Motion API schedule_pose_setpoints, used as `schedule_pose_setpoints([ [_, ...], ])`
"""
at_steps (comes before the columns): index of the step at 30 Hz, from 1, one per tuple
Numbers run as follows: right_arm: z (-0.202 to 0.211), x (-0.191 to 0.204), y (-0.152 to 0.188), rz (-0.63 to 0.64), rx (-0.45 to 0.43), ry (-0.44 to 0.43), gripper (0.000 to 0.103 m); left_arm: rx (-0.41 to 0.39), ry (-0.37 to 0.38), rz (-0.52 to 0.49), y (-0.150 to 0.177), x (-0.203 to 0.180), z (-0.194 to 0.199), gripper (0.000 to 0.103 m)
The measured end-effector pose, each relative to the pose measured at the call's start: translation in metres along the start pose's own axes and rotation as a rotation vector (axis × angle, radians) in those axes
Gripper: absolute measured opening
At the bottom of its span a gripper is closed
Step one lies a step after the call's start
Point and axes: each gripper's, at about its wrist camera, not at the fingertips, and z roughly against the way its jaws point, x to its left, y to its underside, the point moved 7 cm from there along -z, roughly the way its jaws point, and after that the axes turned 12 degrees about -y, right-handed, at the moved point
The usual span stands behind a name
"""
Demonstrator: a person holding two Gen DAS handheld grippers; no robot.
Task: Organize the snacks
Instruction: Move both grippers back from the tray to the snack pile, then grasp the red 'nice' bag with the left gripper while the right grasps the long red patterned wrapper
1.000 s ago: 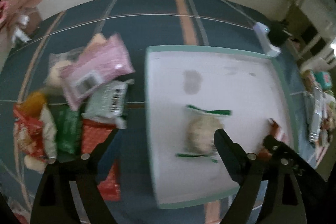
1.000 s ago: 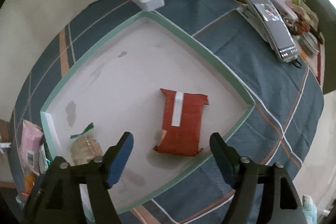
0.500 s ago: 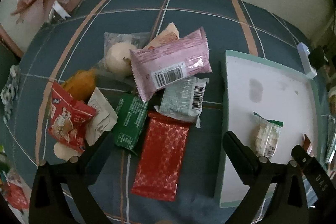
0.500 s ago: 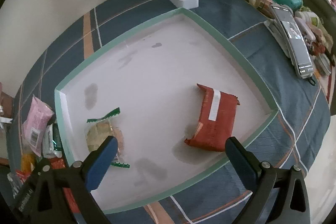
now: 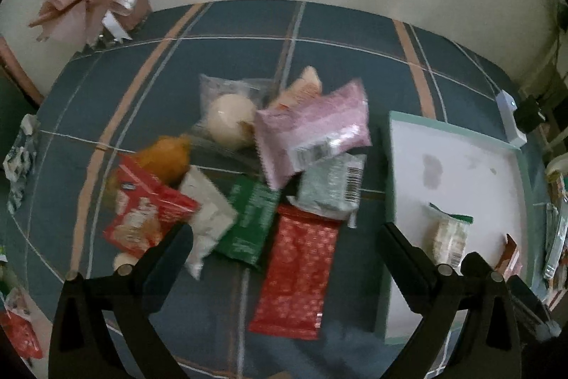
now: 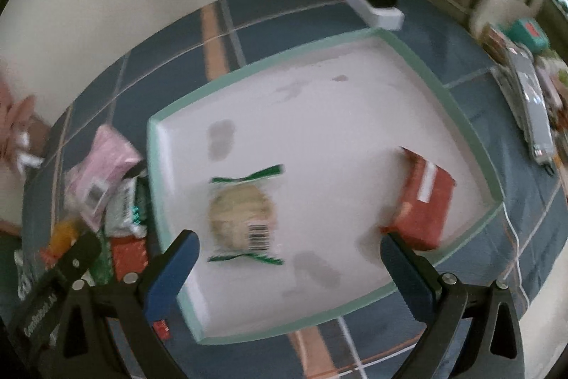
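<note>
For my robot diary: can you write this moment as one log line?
left gripper: open, empty, over snack pile | right gripper: open, empty, over tray | in tray: cookie pack, red pack

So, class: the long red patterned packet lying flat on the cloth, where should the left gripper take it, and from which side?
Probably from above, across the narrow middle of the red patterned packet. It lies flat with its long sides free, and its top end is tucked under the pale green packet. The open left gripper hangs over it.

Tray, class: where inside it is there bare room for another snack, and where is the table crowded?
The tray is bare behind the cookie packet and the red-brown packet, and between them. The snack pile left of it is crowded.
</note>
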Motion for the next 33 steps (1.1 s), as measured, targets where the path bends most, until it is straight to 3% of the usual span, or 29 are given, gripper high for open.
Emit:
schedule_pose_setpoints([
  [6, 0.000, 0.044, 0.008, 0.071, 0.002, -0.128, 0.103, -0.017, -0.046, 0.092, -0.008, 0.044, 0.002, 0.103],
  [16, -0.016, 0.115, 0.031, 0.208, 0.064, -0.212, 0.103, 0.001, -0.110, 0.200, -0.004, 0.106, -0.012, 0.103],
  [25, -0.045, 0.134, 0.053, 0.225, 0.142, -0.203, 0.102, 0.063, -0.120, 0.168, 0.003, 0.110, -0.036, 0.103],
  [33, -0.068, 0.139, 0.069, 0.244, 0.224, -0.188, 0.084, 0.120, -0.174, 0.114, 0.009, 0.110, -0.063, 0.103],
])
